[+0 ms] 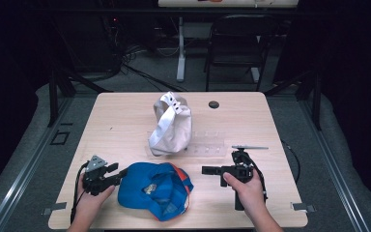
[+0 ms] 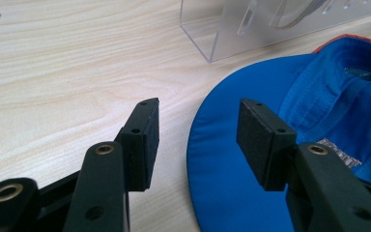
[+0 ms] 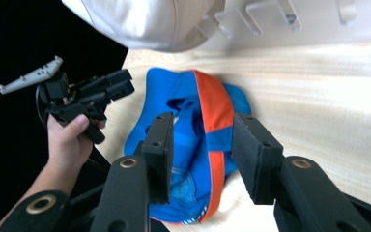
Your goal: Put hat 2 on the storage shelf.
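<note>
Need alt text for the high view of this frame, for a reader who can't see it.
A person's two hands hold the left gripper and the right gripper, both open, on either side of a blue cap lying upside down near the front of a wooden table. Behind it, a white cap sits on a clear acrylic stand.

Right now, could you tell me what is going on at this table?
A person holds a gripper in each hand on either side of a blue cap lying upside down on the table. The left gripper has its jaws open at the cap's brim; the right gripper is open too, pointing at it. A white cap sits on a clear stand behind.
</note>
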A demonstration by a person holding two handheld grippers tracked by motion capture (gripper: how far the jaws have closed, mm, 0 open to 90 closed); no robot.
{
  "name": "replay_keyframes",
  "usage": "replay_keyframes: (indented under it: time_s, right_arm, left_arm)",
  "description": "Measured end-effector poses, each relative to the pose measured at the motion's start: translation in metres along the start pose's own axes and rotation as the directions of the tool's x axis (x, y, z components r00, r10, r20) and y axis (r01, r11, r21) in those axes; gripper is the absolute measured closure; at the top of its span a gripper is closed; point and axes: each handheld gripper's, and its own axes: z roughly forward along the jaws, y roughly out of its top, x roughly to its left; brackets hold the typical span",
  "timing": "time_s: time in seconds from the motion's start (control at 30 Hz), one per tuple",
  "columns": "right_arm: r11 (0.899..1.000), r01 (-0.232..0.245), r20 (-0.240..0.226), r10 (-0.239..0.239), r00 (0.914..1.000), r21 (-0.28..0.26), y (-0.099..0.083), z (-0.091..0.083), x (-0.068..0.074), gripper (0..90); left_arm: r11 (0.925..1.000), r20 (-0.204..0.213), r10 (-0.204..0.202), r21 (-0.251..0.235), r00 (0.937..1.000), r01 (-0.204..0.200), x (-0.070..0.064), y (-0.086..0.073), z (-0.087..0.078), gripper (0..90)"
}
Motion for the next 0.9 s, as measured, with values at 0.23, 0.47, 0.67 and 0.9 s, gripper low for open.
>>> replay_keyframes:
  time_s: [0.23, 0.47, 0.67, 0.9]
  right_arm:
    - [0.998, 0.023, -0.008, -0.023, 0.9997, 0.060, -0.024, 0.015, -0.011, 59.9]
    - [0.990, 0.029, -0.043, -0.023, 0.9988, 0.135, -0.041, 0.037, -0.022, 59.7]
    - [0.982, 0.047, -0.050, -0.038, 0.9980, 0.185, -0.048, 0.057, -0.023, 59.4]
    - [0.972, 0.016, -0.064, -0.001, 0.9980, 0.233, -0.054, 0.078, -0.024, 59.4]
  left_arm:
    - [0.9997, -0.028, 0.022, -0.005, 0.9994, -0.022, -0.002, -0.009, -0.008, 50.5]
    - [1.0000, -0.064, -0.003, 0.000, 0.9979, 0.003, 0.003, -0.020, -0.020, 50.2]
    - [0.9999, -0.087, -0.014, -0.005, 0.9961, 0.014, 0.006, -0.026, -0.029, 50.0]
    - [0.9995, -0.096, -0.029, -0.013, 0.9950, 0.028, 0.010, -0.030, -0.034, 49.9]
